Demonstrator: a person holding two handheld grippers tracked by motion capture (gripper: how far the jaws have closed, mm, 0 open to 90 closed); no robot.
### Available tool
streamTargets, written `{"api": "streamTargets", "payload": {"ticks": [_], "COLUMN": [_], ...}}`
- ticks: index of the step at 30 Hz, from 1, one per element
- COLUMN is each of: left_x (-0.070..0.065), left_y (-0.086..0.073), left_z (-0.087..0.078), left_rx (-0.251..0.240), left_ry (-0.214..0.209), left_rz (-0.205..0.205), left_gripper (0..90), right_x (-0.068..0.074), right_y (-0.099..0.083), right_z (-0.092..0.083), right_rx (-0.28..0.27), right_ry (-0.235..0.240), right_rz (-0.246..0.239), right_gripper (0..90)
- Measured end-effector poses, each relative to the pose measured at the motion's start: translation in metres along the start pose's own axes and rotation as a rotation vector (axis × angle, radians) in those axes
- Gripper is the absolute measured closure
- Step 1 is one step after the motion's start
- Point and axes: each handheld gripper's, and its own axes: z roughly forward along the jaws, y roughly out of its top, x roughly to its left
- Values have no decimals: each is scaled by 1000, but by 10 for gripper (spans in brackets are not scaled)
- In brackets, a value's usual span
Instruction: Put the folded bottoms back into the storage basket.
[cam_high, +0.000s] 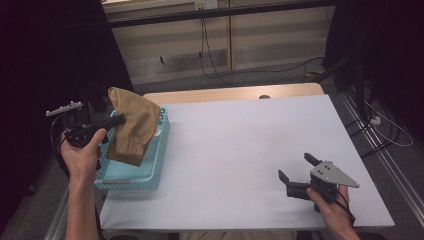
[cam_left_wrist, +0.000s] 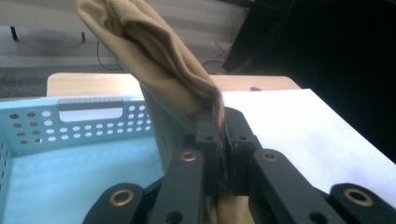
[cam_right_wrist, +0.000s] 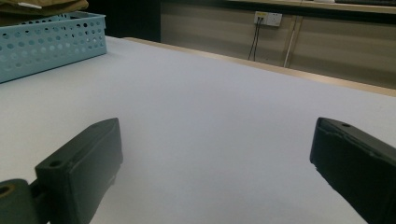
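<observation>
A tan cloth garment (cam_high: 132, 125) hangs over the light blue perforated basket (cam_high: 159, 150) at the table's left side. My left gripper (cam_high: 119, 120) is shut on the cloth, pinching a fold of it above the basket. In the left gripper view the tan cloth (cam_left_wrist: 159, 51) rises between the closed jaws of the left gripper (cam_left_wrist: 223, 140), with the basket's wall (cam_left_wrist: 88, 122) behind it. My right gripper (cam_high: 296, 167) rests open near the table's front right, nothing between its fingers. In the right gripper view the right gripper (cam_right_wrist: 215, 158) stands wide apart over bare table.
The white table top (cam_high: 250, 145) stretches from the basket to the right edge. A wooden strip (cam_high: 225, 94) runs along the far edge. Cables (cam_high: 210, 50) hang on the wall behind. The basket (cam_right_wrist: 42, 42) appears far left in the right gripper view.
</observation>
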Motion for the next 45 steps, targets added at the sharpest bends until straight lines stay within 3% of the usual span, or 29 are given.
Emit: {"api": "streamTargets", "payload": {"ticks": [18, 23, 40, 45], "left_x": [13, 15, 25, 27], "left_y": [-8, -10, -22, -24], "left_z": [9, 13, 34, 37], "left_rx": [20, 39, 108, 119], "left_ry": [20, 18, 24, 7], "left_rz": [-30, -18, -41, -46], "left_gripper": [863, 863, 863, 863], "right_x": [0, 0, 1, 1], "right_y": [0, 0, 0, 0], "right_z": [0, 0, 0, 1], "right_rx": [0, 2, 7, 8], "right_ry": [1, 1, 7, 8], "right_rz": [-2, -3, -2, -4], "right_gripper": [21, 21, 21, 21]}}
